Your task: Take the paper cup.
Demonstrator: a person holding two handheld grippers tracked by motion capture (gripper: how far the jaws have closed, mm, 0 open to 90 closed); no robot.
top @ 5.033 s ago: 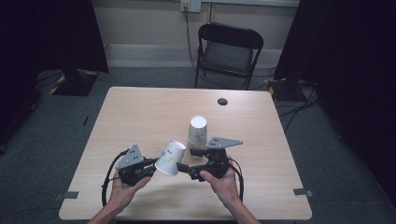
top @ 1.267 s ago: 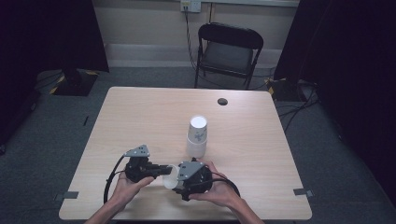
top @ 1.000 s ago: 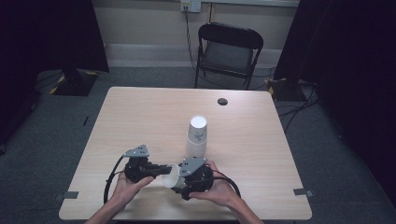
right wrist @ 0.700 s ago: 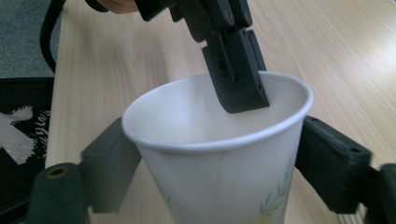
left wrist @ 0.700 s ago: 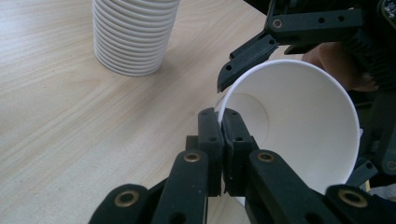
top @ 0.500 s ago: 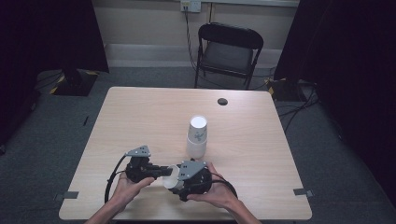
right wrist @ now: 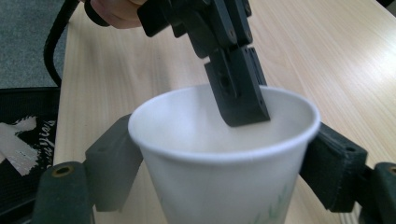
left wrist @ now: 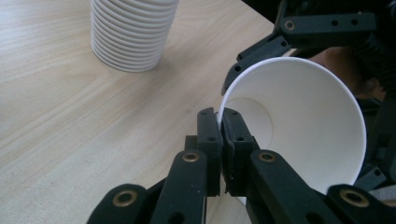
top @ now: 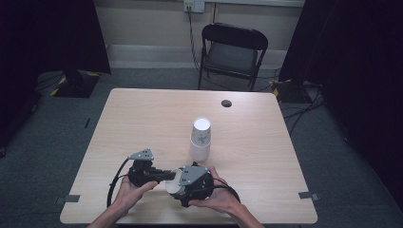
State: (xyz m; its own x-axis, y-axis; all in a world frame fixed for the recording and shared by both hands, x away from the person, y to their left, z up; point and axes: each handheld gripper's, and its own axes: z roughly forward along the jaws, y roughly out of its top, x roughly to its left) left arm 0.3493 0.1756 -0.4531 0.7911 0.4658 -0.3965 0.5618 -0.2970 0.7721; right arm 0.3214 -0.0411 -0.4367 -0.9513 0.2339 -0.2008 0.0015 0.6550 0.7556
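table (top: pixel 142 114): light wood, carries everything; small dark disc (top: pixel 226 103) near far edge.
cup stack (top: pixel 200 140): inverted paper cups, mid-table, upright, apart from both grippers.
right gripper (top: pixel 183 183): near edge; jaws spread wide around the loose cup's body, both pads on its wall (right wrist: pixel 112 163).
left gripper (left wrist: pixel 219 140): jaws closed, pinching the cup's rim.
paper cup (right wrist: pixel 219 154): single, off the stack, held between both grippers by the near edge.
progress: looks like one cup separated, handover underway; placing it is left.
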